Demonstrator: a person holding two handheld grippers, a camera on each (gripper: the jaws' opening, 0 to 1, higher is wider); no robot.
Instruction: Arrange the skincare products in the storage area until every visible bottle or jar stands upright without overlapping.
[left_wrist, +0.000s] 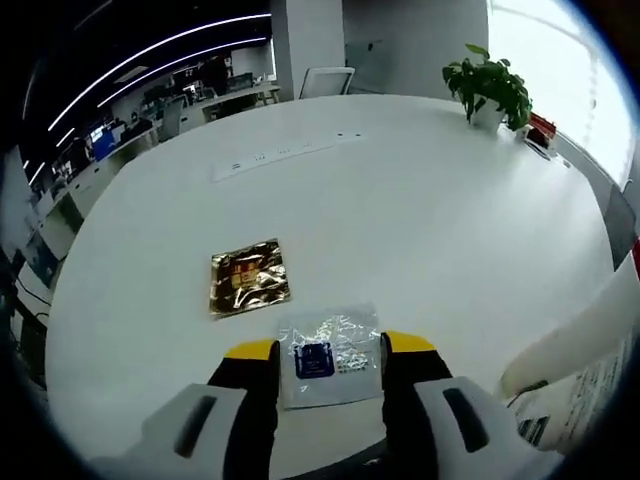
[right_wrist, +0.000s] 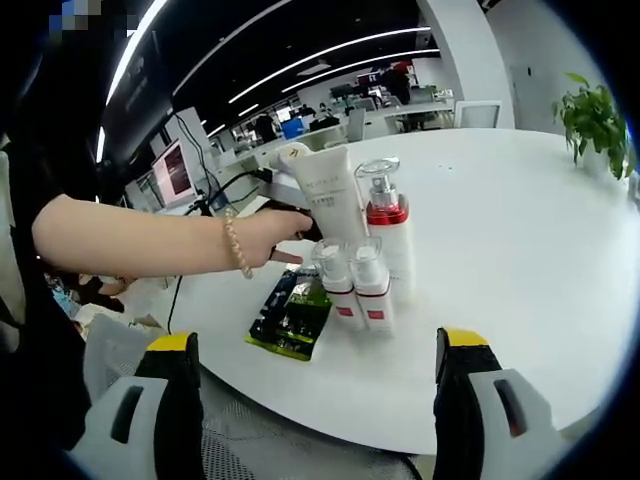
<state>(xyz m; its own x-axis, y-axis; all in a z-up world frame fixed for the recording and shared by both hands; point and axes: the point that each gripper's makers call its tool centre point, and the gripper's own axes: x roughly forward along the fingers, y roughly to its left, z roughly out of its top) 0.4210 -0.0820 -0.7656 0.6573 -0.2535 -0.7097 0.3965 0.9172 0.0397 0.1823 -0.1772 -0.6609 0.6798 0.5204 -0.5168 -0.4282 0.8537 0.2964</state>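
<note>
White and broad, the round table (left_wrist: 430, 220) carries everything, with an open office of desks and ceiling light strips behind it.

Through my left gripper view, my left claw (left_wrist: 330, 352) stands with its yellow-tipped jaws apart, one on either side of a clear sachet (left_wrist: 328, 355) with a dark blue label that lies flat on the table. The jaws sit just beside the sachet's edges; whether they touch it I cannot tell. A gold foil sachet (left_wrist: 248, 277) lies flat just beyond the clear sachet. Well beyond that, a white power strip (left_wrist: 285, 153) runs across the table, and a potted plant (left_wrist: 488, 88) stands near the far edge.

Through my right gripper view, my right claw (right_wrist: 312, 360) is spread wide with nothing between its jaws. Ahead of it the skincare products stand upright in a tight cluster: two small bottles (right_wrist: 355, 285) with clear caps and red bands side by side in front, a taller pump bottle (right_wrist: 388, 225) with a red collar right behind them, and a white tube (right_wrist: 330, 195) beside the pump bottle. A person's hand (right_wrist: 275, 238) wearing a beaded bracelet reaches to the white tube. A dark green packet (right_wrist: 292, 315) lies flat beside the small bottles.
</note>
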